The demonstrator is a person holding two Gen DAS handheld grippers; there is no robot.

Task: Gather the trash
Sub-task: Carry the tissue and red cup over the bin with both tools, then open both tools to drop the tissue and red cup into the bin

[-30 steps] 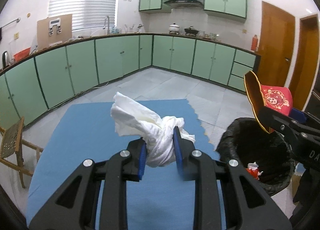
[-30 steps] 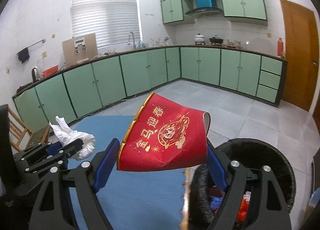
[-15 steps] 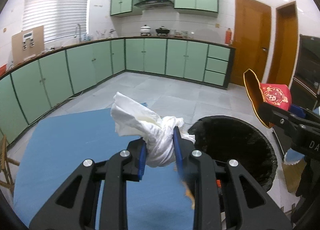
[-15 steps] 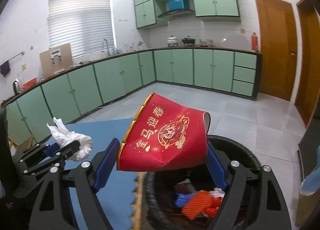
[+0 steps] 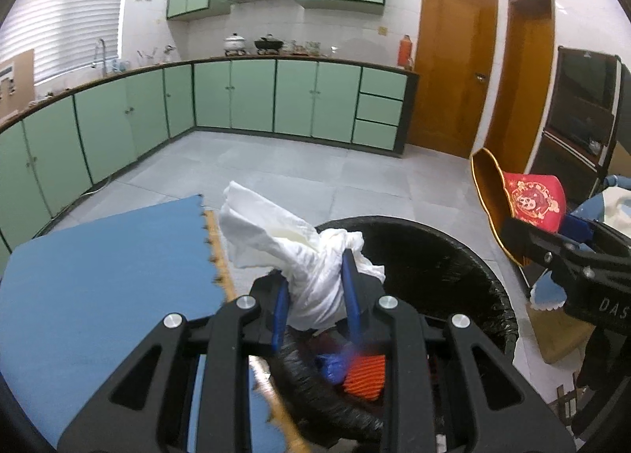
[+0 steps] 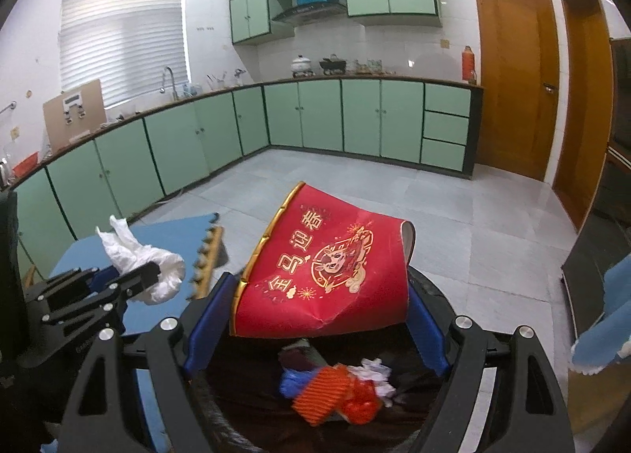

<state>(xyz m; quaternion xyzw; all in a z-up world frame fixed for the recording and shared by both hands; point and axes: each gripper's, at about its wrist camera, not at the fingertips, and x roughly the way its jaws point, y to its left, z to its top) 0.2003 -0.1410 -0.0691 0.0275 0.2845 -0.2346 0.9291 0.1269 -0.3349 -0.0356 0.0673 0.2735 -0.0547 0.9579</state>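
Here we start at our left gripper [image 5: 315, 287]: its blue pads are pinched hard on a crumpled white tissue [image 5: 299, 251], which bulges up and forward out of the jaws. Our right gripper [image 6: 315, 319] stands wide, yet it is not empty; its pads press the two side edges of a curled red paper sheet with gold lettering [image 6: 327, 267], so the sheet spans the whole gap between the fingers, its long axis running across from pad to pad.

Moving outward, the black-lined trash bin [image 5: 445, 255] lies directly below and ahead of both grippers. In the right wrist view the bin's mouth [image 6: 434, 295] fills the space under the fingers, with blue, orange, red and white scraps [image 6: 335, 390] already at the bottom. In the left wrist view the bin's near rim passes under the fingertips, and the tissue hangs about over that rim, just inside it as far as we can judge. The blue foam mat [image 5: 110, 275] sits off to the left, its toothed edge close beside the bin.

We judge the right gripper to be the better centred over the opening, so its sheet should fall clear; the left may want a little more reach toward the bin's middle.
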